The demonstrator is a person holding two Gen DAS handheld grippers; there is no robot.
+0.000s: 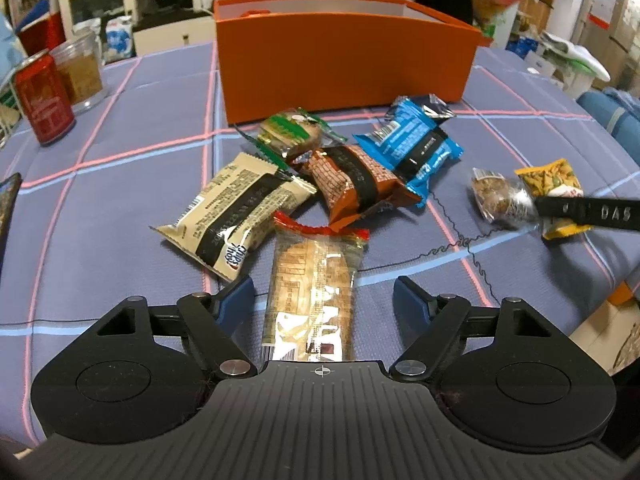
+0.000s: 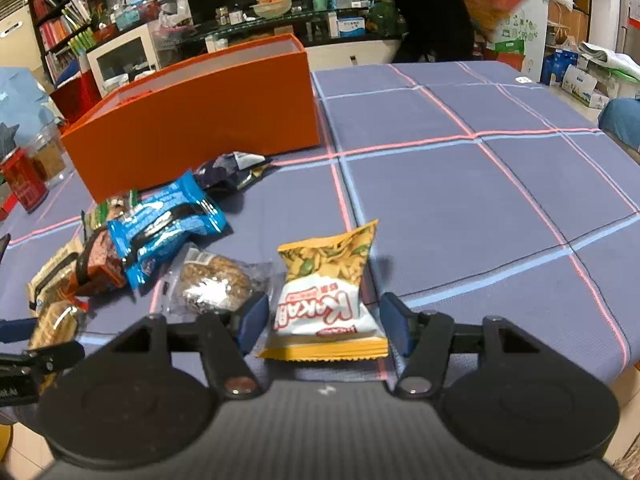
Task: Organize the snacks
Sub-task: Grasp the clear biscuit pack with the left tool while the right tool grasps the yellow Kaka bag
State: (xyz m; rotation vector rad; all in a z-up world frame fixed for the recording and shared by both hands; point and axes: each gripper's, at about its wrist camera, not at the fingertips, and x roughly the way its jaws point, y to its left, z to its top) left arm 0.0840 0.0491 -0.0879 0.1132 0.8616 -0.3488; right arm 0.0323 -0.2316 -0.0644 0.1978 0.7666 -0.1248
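Orange box [image 1: 344, 64] contents mostly hidden, cracker pack [image 1: 310, 300] near end under gripper body

A: Even indoor light, fairly bright; soft shadows sit close under the packets [image 1: 256, 204].

B: Glare whitens the clear wrapper [image 1: 312, 300] in the left view. Fisheye bends the box [image 1: 340, 64] and cloth lines [image 2: 440, 140].

A: Corners go dark. The shelves [image 2: 60, 28] look soft, perhaps blurred.
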